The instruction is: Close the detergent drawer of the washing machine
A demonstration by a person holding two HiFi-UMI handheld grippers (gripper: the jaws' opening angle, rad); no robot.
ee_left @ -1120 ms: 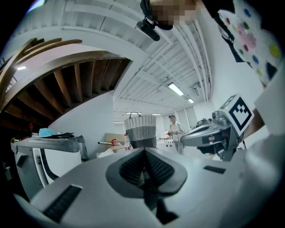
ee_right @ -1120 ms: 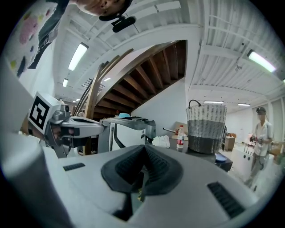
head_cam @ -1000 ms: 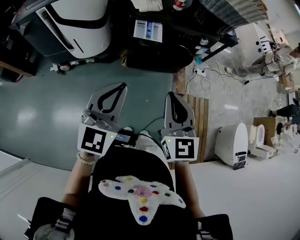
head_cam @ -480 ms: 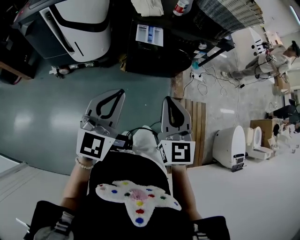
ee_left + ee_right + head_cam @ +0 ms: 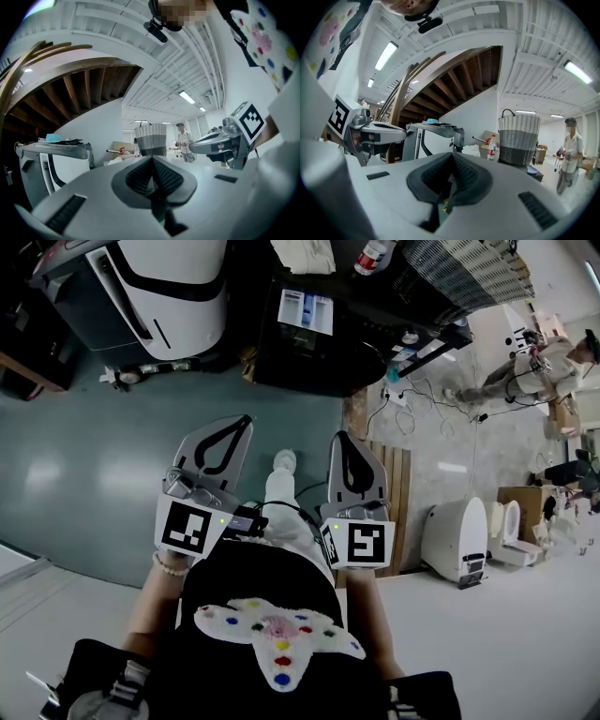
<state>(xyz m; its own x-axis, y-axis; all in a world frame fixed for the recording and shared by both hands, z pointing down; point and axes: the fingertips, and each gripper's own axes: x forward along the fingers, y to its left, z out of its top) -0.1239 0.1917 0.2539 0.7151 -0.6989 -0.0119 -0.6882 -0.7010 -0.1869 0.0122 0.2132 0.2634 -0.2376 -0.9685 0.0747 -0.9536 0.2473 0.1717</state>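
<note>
In the head view a dark washing machine (image 5: 319, 348) stands ahead at the top. Its white and blue detergent drawer (image 5: 305, 311) sticks out, open. My left gripper (image 5: 242, 421) and right gripper (image 5: 340, 436) are held side by side well short of it, over the green floor. Both point toward it, shut and with nothing in them. The left gripper view shows its jaws (image 5: 152, 161) pressed together, with the right gripper (image 5: 220, 143) beside it. The right gripper view shows shut jaws (image 5: 451, 157) and the left gripper (image 5: 370, 133). The drawer itself is hidden in both gripper views.
A white and black machine (image 5: 164, 282) stands at the upper left. A woven basket (image 5: 459, 273) and a bottle (image 5: 373, 254) sit on the dark machine. On the right are a wooden pallet (image 5: 401, 488), cables (image 5: 422, 390), toilets (image 5: 459, 540) and a standing person (image 5: 553, 357).
The washing machine and its drawer have drawn slightly nearer in the head view. A white shoe has come forward between the two grippers. Both grippers stay shut.
</note>
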